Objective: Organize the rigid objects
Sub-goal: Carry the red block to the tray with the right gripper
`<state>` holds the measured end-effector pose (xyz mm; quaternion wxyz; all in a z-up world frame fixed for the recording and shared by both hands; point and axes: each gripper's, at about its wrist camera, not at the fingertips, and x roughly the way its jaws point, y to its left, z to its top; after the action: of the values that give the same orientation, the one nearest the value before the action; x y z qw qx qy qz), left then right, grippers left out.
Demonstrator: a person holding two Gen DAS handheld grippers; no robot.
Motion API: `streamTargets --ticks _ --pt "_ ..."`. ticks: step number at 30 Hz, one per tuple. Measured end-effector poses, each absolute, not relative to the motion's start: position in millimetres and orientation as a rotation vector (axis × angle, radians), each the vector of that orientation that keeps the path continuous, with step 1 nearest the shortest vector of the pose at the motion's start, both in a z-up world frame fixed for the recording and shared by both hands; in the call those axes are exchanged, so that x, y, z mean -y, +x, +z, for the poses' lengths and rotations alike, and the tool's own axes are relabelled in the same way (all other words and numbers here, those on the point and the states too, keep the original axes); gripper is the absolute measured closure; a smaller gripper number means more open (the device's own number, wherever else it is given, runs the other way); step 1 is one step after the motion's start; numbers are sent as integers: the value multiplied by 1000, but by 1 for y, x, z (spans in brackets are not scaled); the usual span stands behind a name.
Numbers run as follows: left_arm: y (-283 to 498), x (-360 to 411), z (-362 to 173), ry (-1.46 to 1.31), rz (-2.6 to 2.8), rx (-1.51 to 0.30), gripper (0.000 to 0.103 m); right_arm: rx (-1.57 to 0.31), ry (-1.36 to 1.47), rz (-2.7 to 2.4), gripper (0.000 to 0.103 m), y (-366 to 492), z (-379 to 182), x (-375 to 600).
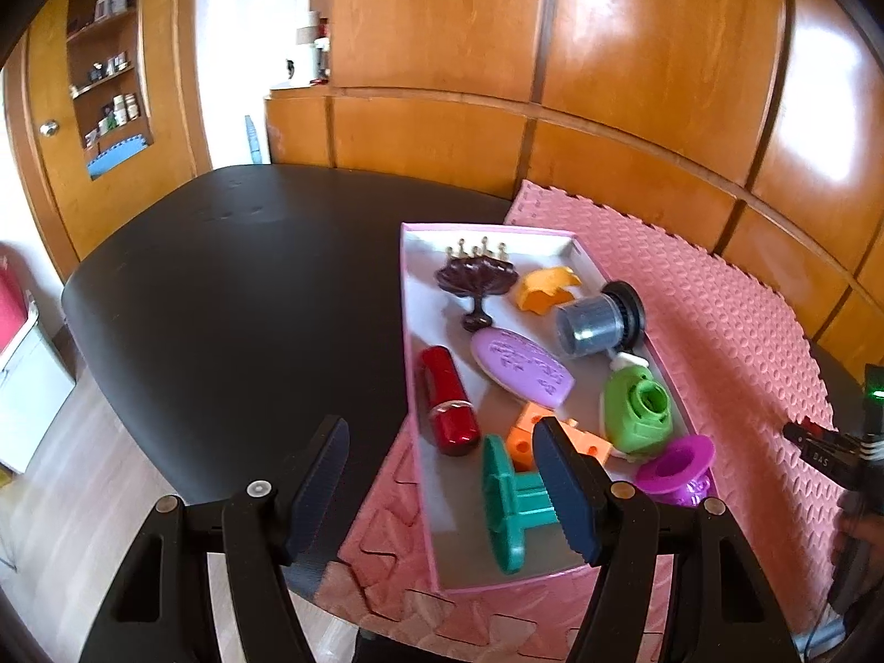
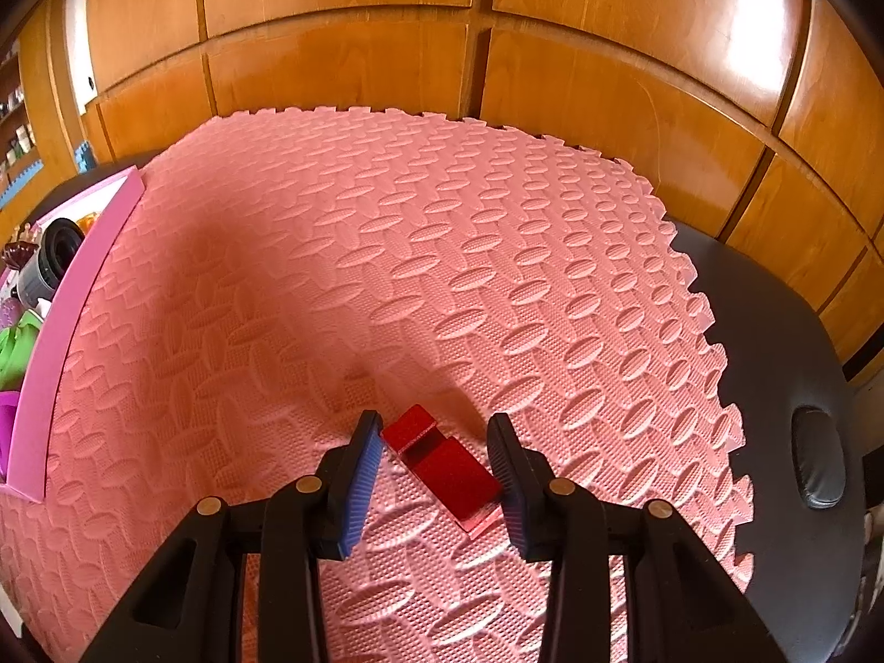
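In the right wrist view a small red metal block (image 2: 442, 467) with a notch lies slantwise on the pink foam mat (image 2: 387, 254). My right gripper (image 2: 439, 461) is shut on it, one pad at each of two opposite corners. My left gripper (image 1: 442, 475) hangs open over the near end of the pink tray (image 1: 411, 364), with nothing between its pads; its right finger (image 1: 563, 486) covers part of a teal spool (image 1: 505, 503). The tray also holds a red case (image 1: 447, 403), a purple oval (image 1: 522, 367), orange pieces (image 1: 525, 436), a green part (image 1: 635, 409), a grey cylinder (image 1: 594, 323) and a dark stand (image 1: 475, 282).
A magenta cup (image 1: 677, 464) leans at the tray's near right corner. The mat covers the right part of a black table (image 1: 232, 287); wooden panels (image 1: 608, 55) stand right behind it. The other gripper and a hand (image 1: 851, 469) show at the right edge. A black pad (image 2: 817, 458) lies on the table.
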<state>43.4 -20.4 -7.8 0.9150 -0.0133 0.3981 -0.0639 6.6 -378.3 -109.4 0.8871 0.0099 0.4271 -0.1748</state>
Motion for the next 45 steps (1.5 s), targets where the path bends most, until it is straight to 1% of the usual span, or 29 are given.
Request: streamTargets --ticks 5,11,15,20,24,30,35,38,45 --pt "47 -4 -6 -67 -78 -809 33 -785 29 -245 66 10 -69 336" --pt "48 -29 -7 -104 -23 -805 33 -711 -36 22 66 30 -35 241" --pt "48 -40 -11 -122 -5 -814 33 -729 -61 163 66 52 -37 184" --pt "49 -47 -19 -138 -5 -833 33 -808 -72 244 66 85 -59 141" --pt "49 -49 -25 -147 -8 -849 33 -866 -65 267 66 104 -75 129" --pt "51 -50 -31 -159 -16 -866 33 -911 -78 258 64 111 -97 114" --pt "50 -47 -32 -158 -28 -869 33 -909 -62 264 62 109 -96 117" --pt "49 -46 -30 -155 -26 -860 29 -903 -57 268 59 103 -93 120" --pt "47 -42 -25 -141 -19 -844 28 -874 -24 248 58 87 -87 134"
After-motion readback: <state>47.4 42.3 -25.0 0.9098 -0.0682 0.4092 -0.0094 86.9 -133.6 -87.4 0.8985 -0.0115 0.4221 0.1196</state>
